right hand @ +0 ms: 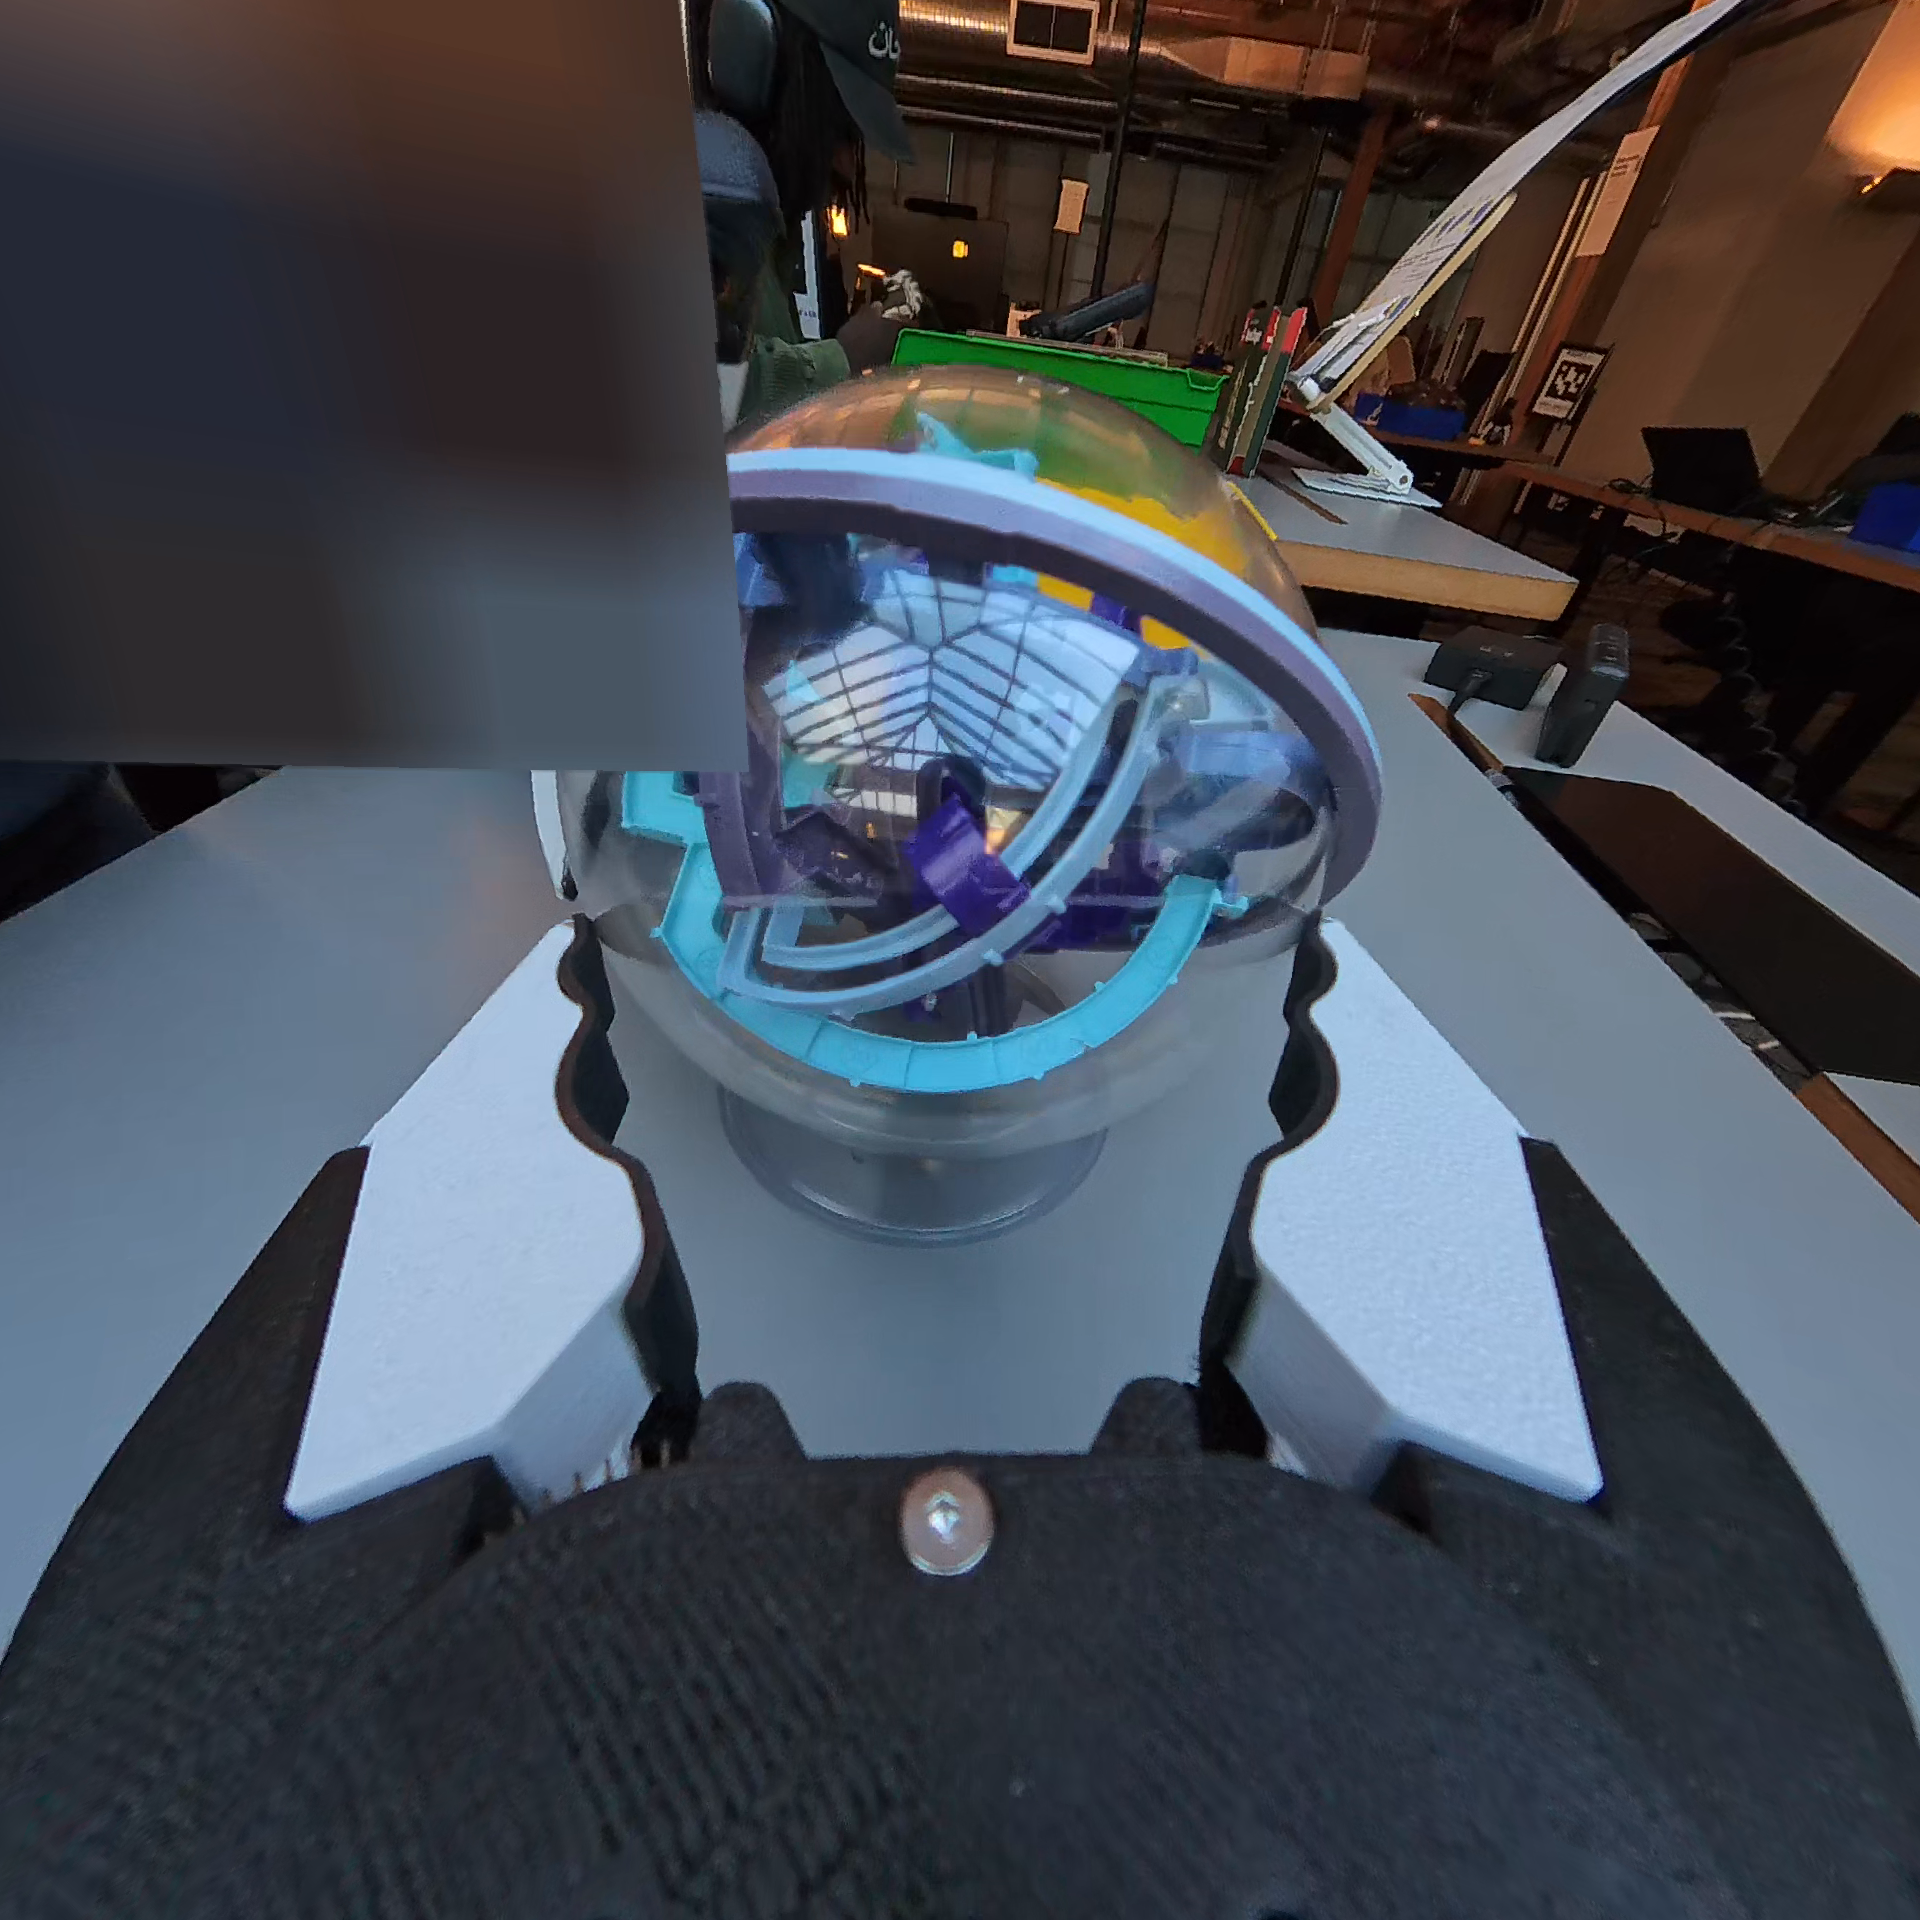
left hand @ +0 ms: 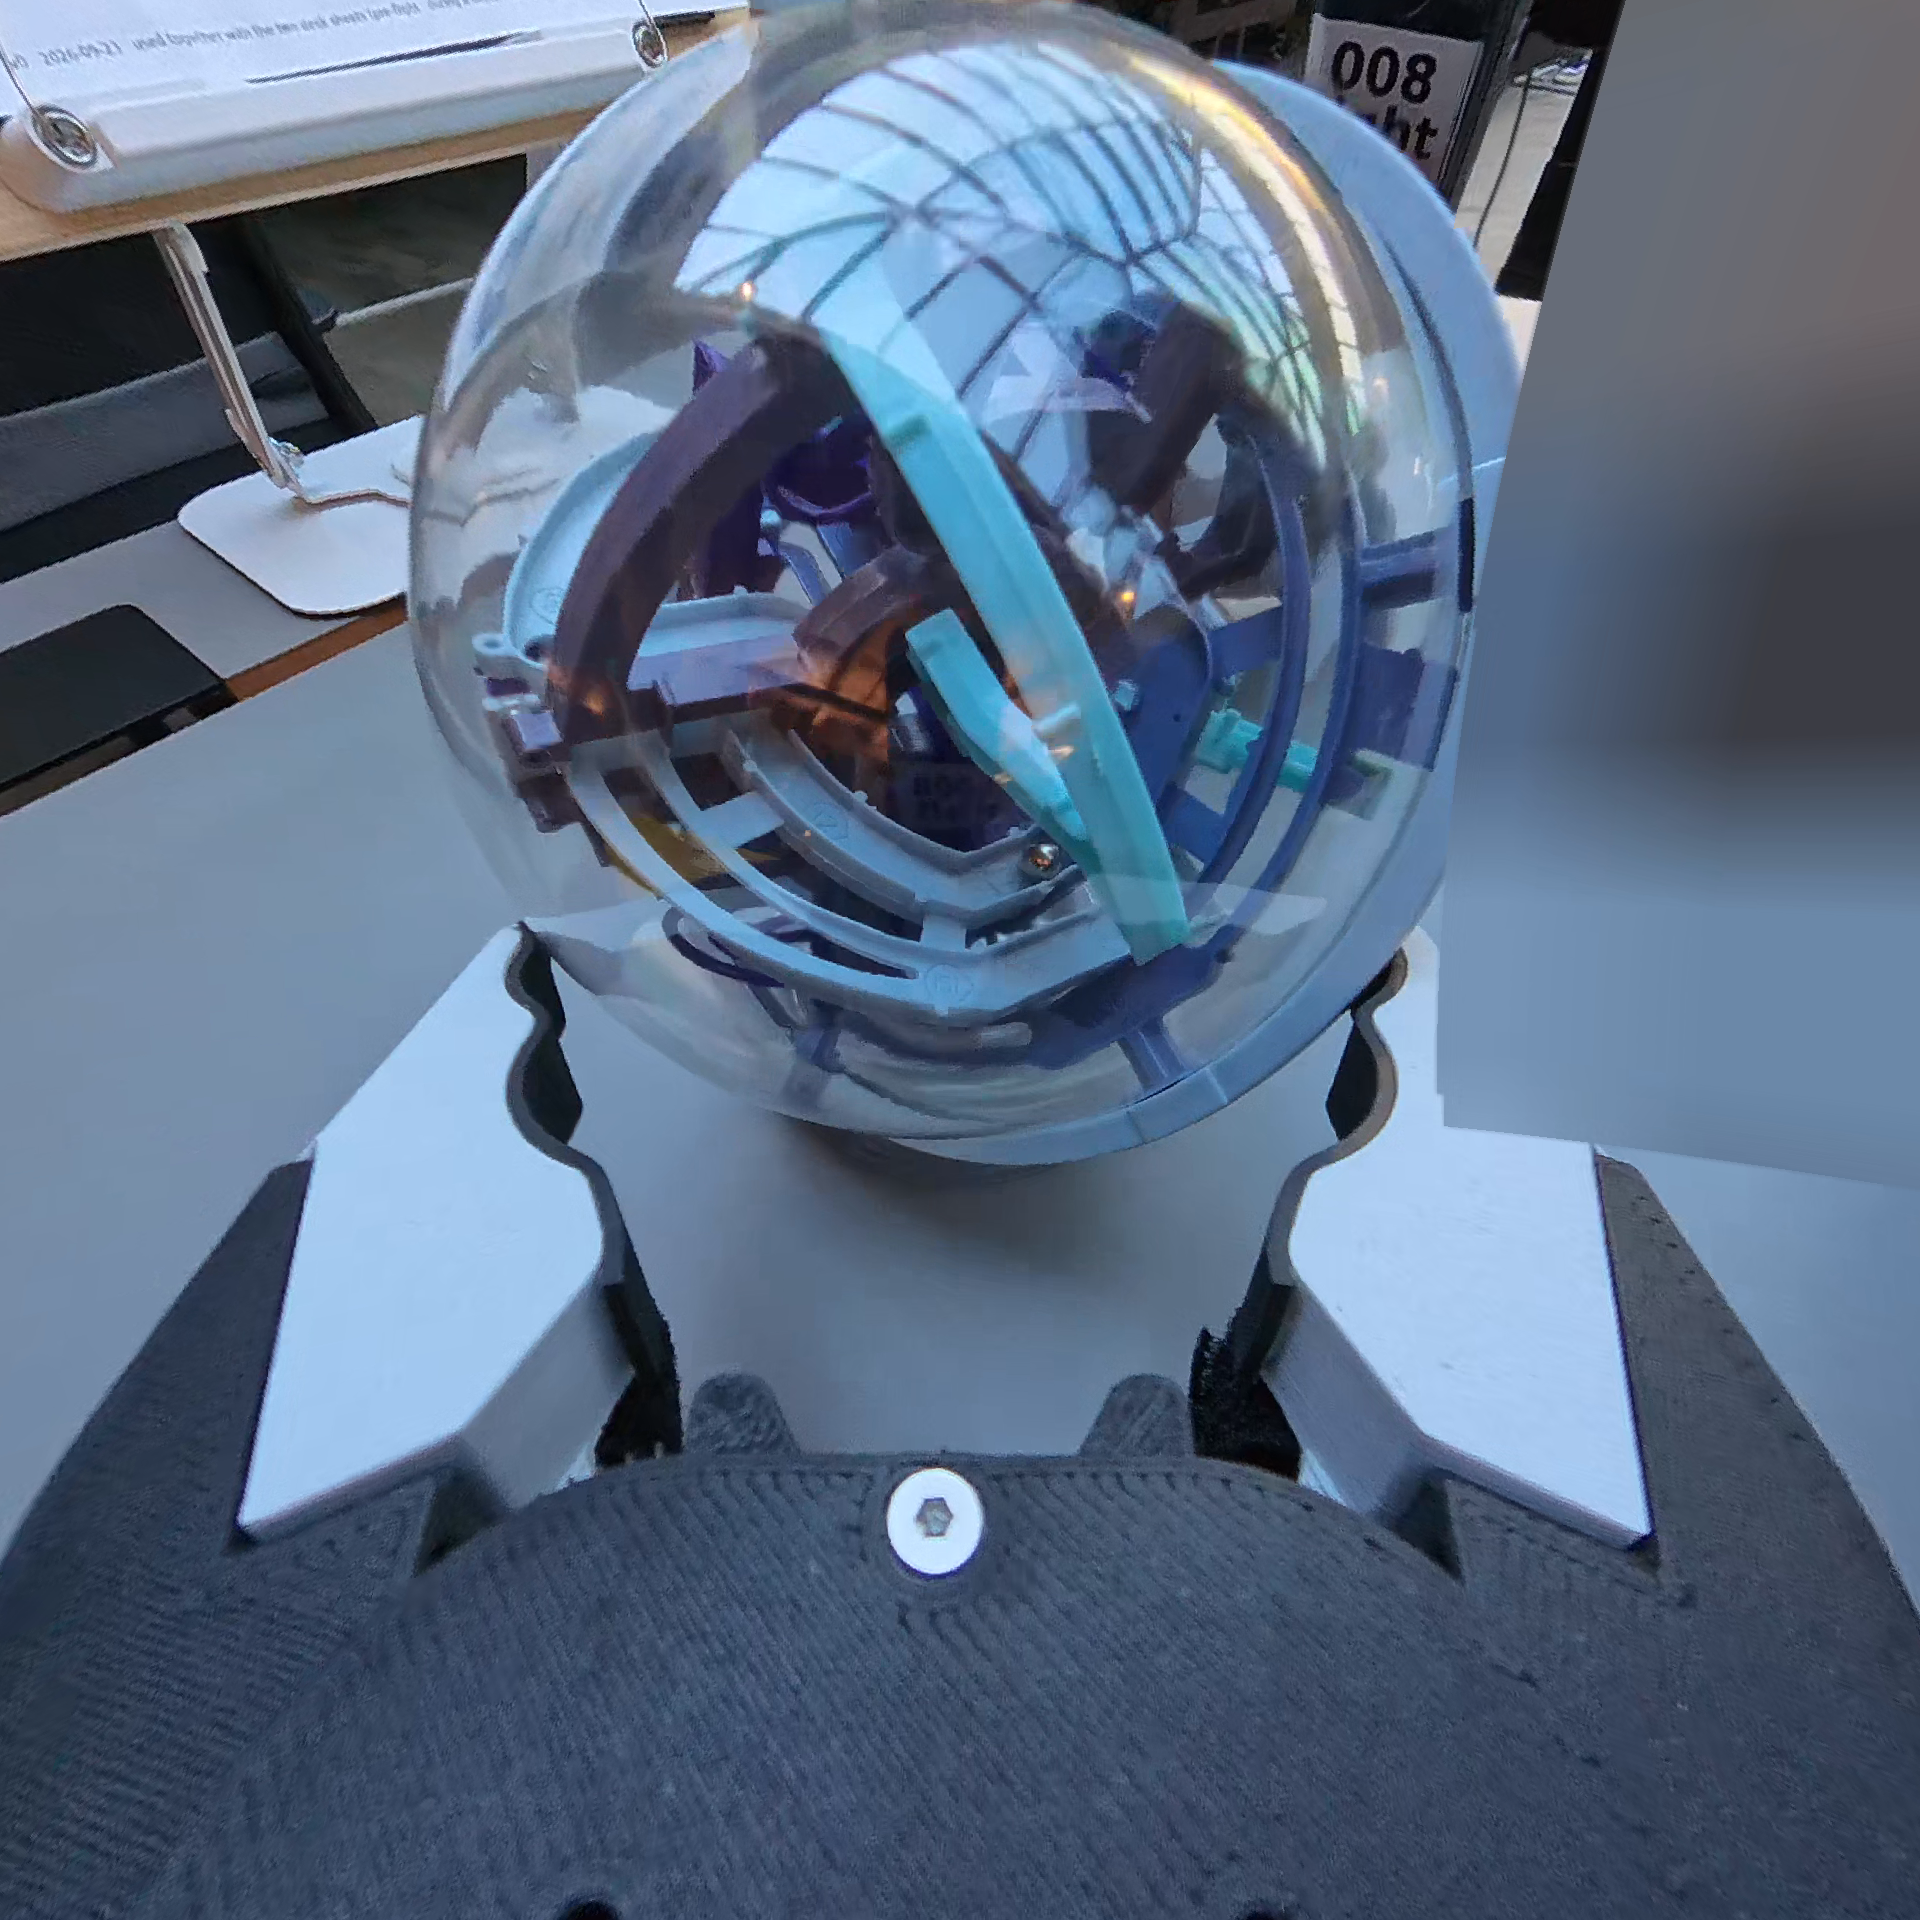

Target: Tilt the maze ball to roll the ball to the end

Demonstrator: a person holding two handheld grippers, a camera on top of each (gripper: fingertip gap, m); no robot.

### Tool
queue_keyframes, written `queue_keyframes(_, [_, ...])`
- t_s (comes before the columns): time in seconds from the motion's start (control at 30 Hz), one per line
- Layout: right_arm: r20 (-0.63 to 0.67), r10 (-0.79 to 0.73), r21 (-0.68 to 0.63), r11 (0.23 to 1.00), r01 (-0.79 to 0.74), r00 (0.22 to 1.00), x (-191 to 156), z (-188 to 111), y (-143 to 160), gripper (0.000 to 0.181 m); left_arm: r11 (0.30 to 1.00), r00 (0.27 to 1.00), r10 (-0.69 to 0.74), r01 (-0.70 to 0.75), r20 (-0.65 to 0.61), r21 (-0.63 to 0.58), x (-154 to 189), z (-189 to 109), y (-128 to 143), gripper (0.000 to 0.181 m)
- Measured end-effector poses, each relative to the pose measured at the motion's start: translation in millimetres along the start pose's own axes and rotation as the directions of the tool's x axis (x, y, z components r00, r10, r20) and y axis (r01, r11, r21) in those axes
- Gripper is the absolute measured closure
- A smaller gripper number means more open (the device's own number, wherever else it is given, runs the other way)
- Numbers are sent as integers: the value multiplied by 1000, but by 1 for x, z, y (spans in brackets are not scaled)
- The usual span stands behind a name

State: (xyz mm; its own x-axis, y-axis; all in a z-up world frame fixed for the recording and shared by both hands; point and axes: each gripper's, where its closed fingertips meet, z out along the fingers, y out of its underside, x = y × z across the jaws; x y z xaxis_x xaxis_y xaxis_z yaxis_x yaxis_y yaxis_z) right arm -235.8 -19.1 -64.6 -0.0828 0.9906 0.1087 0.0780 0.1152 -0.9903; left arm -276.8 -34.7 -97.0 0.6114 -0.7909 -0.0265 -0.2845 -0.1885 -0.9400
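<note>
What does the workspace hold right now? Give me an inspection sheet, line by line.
Surface: grey table, bare around the job.
Job's things: clear maze ball on a clear stand; small steel ball on a pale track low inside.
Clutter: white paper stand, black devices at the far edges.
Grippers: left gripper and right gripper spread wide at the sphere's lower sides; contact cannot be told.
Cables: one at the black box.
Surroundings: green crate, other desks.

Mosaic patch covers maze ball [right hand: 966,790] upper-left part in right wrist view; another patch hides scene right of maze ball [left hand: 935,623] in left wrist view. Clear stand [right hand: 914,1174] under ball barely shows in left view. Finger contact with shell unclear.
</note>
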Motion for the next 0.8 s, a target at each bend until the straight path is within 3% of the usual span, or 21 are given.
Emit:
queue_keyframes(0.5, [16,-10,36,999,9,1000,1,-1,-2,52,1000,998,-6,7,-56,30,-3,0,0,33])
queue_keyframes(0.8, [63,-23,-15,1000,24,998,2,3,5,47,999,997,13,-11,-79,35,-4,1,-1,34])
